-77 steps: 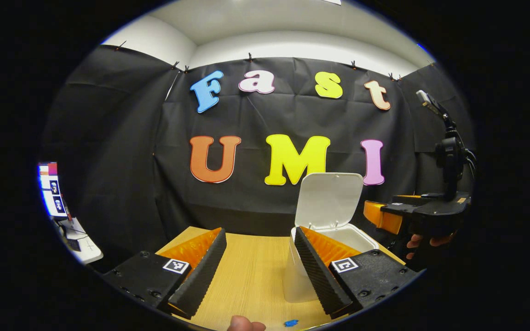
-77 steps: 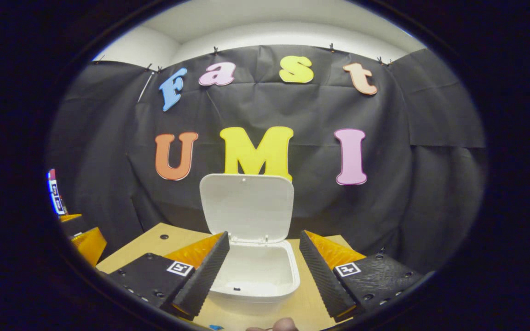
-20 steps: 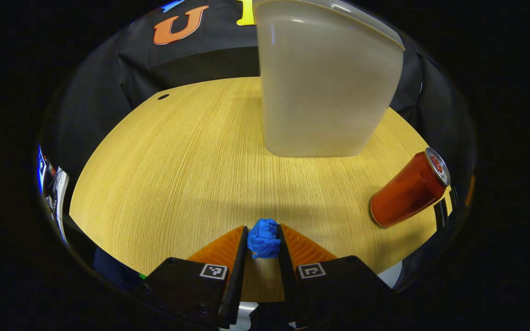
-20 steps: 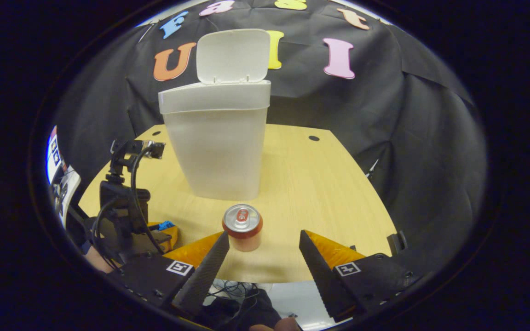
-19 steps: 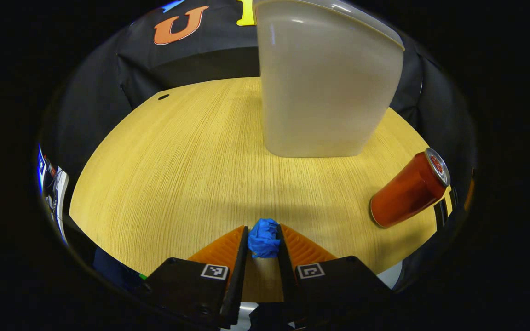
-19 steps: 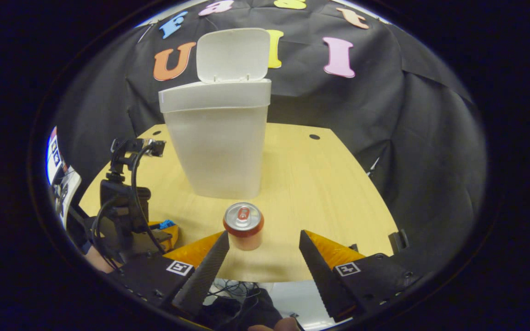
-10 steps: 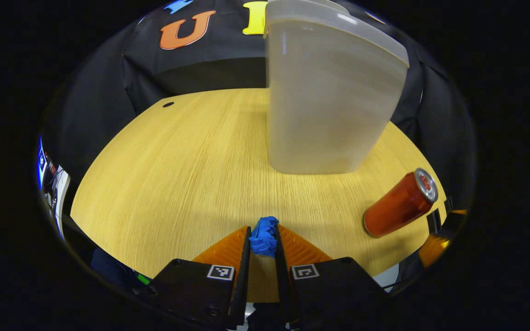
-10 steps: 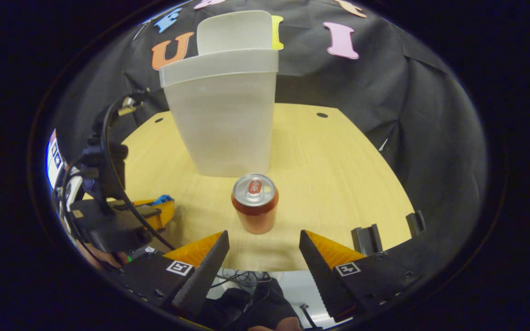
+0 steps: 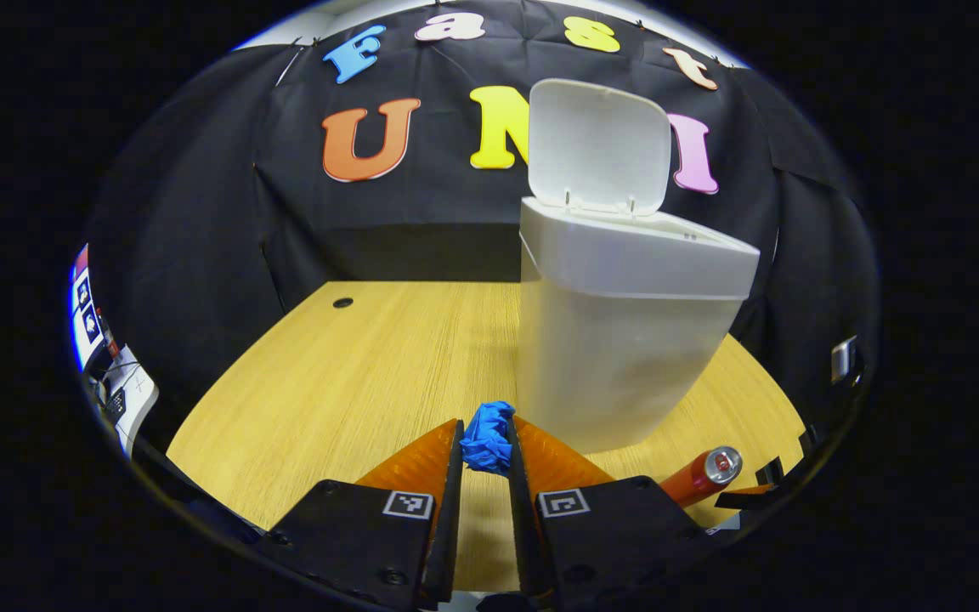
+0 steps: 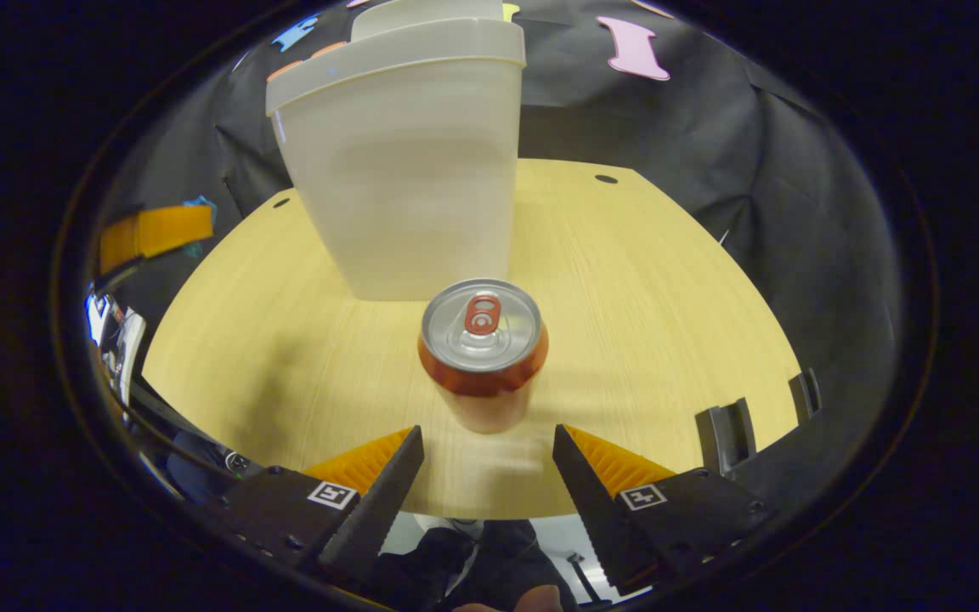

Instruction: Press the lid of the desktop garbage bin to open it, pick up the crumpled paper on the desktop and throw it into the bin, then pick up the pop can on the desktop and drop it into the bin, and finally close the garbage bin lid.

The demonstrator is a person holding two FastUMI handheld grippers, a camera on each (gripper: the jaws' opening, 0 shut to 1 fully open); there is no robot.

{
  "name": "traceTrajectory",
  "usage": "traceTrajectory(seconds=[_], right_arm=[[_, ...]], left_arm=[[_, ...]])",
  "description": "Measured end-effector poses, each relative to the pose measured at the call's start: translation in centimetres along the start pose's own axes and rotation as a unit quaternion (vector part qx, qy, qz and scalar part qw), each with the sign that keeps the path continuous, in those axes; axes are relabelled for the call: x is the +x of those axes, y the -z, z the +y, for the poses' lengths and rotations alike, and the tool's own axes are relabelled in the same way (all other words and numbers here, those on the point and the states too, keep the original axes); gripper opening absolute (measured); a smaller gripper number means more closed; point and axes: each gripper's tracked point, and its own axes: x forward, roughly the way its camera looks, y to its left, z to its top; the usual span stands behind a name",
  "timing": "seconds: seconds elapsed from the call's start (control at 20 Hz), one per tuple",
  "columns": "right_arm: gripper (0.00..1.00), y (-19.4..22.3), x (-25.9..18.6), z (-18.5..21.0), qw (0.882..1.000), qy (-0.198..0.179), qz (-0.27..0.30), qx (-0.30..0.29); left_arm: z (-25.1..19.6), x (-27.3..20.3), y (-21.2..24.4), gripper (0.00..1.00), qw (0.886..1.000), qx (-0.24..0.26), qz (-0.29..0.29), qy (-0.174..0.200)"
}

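Observation:
My left gripper (image 9: 484, 442) is shut on a crumpled blue paper (image 9: 488, 435), held above the wooden table (image 9: 353, 374). Just right of it stands the white bin (image 9: 625, 340) with its lid (image 9: 598, 144) tipped up and back. A red pop can (image 9: 700, 476) stands upright on the table, low at the right of the left gripper view. In the right gripper view the can (image 10: 483, 357) is close ahead, just beyond my open right gripper (image 10: 487, 450), between the lines of its two fingers. The bin (image 10: 404, 161) rises behind the can.
The wooden table (image 10: 642, 289) has two small round holes near its far edge. The black cloth wall closes the back and sides. At the far left a desk with a screen (image 9: 86, 306) stands off the table. Part of the left gripper (image 10: 154, 231) shows at left in the right gripper view.
My left gripper has lifted the blue paper off the table and tilted up, so the bin's open top now shows. My right gripper has come down closer to the can.

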Motion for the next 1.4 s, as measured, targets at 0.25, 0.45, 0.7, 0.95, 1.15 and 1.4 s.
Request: traceTrajectory(seconds=[0.25, 0.45, 0.7, 0.95, 1.15, 1.4], right_arm=[[0.96, -0.8, 2.3, 0.5, 1.000, -0.005, 0.014, 0.021], [0.96, -1.6, 3.9, 1.0, 1.000, -0.005, 0.012, 0.025], [0.84, -1.7, 4.3, 0.6, 1.000, -0.004, 0.019, 0.022], [0.81, -2.7, 3.3, 0.6, 1.000, -0.013, 0.013, 0.018], [0.82, -4.5, 1.4, 0.3, 0.999, -0.019, 0.005, 0.036], [0.81, -7.3, -1.5, -1.2, 0.999, -0.012, -0.022, 0.043]], left_arm=[[-0.5, -1.5, -4.6, 0.31, 0.999, 0.005, -0.035, 0.007], [0.2, -2.4, -6.7, 0.31, 0.998, 0.003, -0.055, 0.003], [0.4, -2.4, -8.7, 0.31, 0.998, 0.007, -0.067, 0.002], [0.2, -2.5, -11.6, 0.31, 0.995, 0.010, -0.095, 0.002], [-1.2, -1.8, -13.5, 0.30, 0.995, -0.007, -0.100, 0.017], [-3.9, 0.1, -16.6, 0.30, 0.993, 0.004, -0.106, 0.044]])
